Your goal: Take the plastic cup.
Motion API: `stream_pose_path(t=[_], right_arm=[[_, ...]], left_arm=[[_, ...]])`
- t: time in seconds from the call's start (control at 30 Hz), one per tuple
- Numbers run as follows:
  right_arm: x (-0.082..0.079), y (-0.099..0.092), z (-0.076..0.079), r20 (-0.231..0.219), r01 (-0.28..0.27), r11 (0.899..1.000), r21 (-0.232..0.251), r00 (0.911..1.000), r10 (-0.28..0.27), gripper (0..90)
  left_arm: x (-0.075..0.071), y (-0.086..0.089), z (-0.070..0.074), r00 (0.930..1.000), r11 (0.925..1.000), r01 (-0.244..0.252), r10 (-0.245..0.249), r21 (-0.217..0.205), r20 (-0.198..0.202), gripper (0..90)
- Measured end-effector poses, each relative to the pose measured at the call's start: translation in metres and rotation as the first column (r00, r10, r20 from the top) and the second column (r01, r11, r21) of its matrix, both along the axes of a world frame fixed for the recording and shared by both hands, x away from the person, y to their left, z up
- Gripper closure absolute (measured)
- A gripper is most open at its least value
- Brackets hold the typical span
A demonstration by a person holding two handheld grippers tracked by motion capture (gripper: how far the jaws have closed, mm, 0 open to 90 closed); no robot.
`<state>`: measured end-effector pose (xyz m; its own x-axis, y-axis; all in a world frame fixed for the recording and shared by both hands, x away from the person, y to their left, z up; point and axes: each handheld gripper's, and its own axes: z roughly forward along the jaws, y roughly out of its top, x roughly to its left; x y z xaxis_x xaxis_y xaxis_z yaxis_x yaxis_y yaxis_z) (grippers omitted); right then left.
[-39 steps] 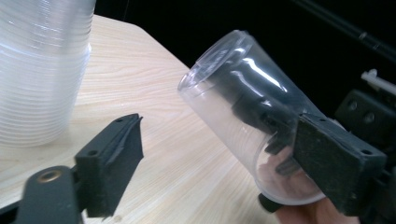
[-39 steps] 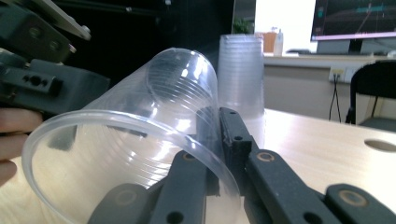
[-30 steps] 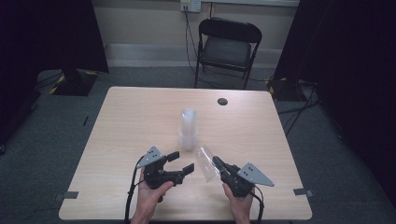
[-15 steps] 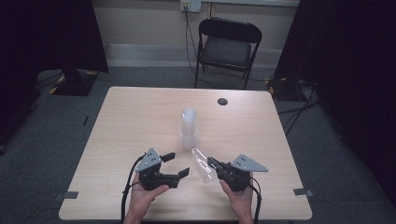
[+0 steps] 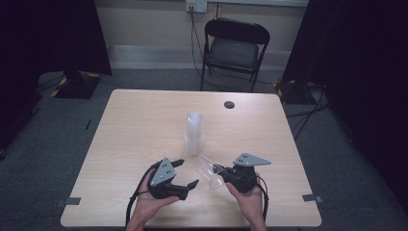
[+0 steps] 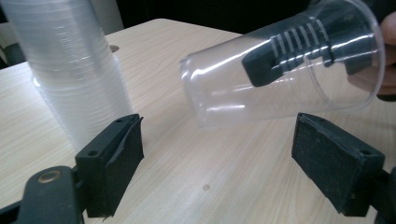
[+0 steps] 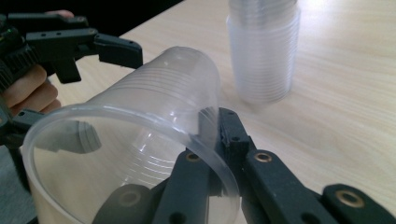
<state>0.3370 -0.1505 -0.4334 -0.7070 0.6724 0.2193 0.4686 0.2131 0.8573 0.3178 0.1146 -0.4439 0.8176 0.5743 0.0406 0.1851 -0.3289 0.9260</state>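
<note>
A: Jaws first. Right gripper [image 5: 222,169]: pinching the wall of a clear plastic cup [image 5: 210,172] near its rim, one jaw inside the cup, the other outside. The right gripper view shows the rim [image 7: 126,154] close to the camera, with the wall clamped between the two black jaws.

B: Cup attitude?

A: On its side, base pointing toward the left gripper [image 5: 187,174], mouth toward the right hand [image 5: 250,199]. In the left gripper view the cup [image 6: 280,70] hangs tilted above the wood, clear of the tabletop, and the inner jaw shows through the plastic.

B: Left gripper jaws?

A: Spread wide, having just been opening; nothing pressed between the pads. The cup's base lies ahead of them, between and above the two pads [image 6: 121,154], not touching either.

B: Surroundings?

A: Stack of clear plastic cups [image 5: 194,133] upright near the table's middle, just beyond both grippers and apart from the held cup. Table [image 5: 134,125] is light wood, with a small dark round disc [image 5: 229,104] toward its far edge. Black folding chair [image 5: 235,48] behind the table, by the wall. The left hand [image 5: 151,199] grips its tool near the table's front edge.
</note>
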Motion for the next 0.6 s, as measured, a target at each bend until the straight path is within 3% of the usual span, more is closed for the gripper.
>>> stream_pose_path(t=[0.23,0.37,0.6], right_arm=[[0.005,0.009,0.006,-0.062,-0.053,0.998,-0.022,0.9967,0.051,89.2],[0.008,0.009,0.01,-0.092,-0.055,0.998,-0.028,0.9944,0.052,89.2],[0.011,0.014,0.011,-0.146,-0.081,0.995,-0.051,0.9865,0.073,89.2]], left_arm=[[-0.001,-0.007,-0.005,0.998,0.9991,0.013,-0.015,0.04,0.061,17.4],[0.0,-0.011,-0.008,0.9949,0.9961,0.005,-0.014,0.088,0.099,17.9],[0.0,-0.017,-0.013,0.9927,0.99,0.009,-0.026,0.141,0.118,15.8]])
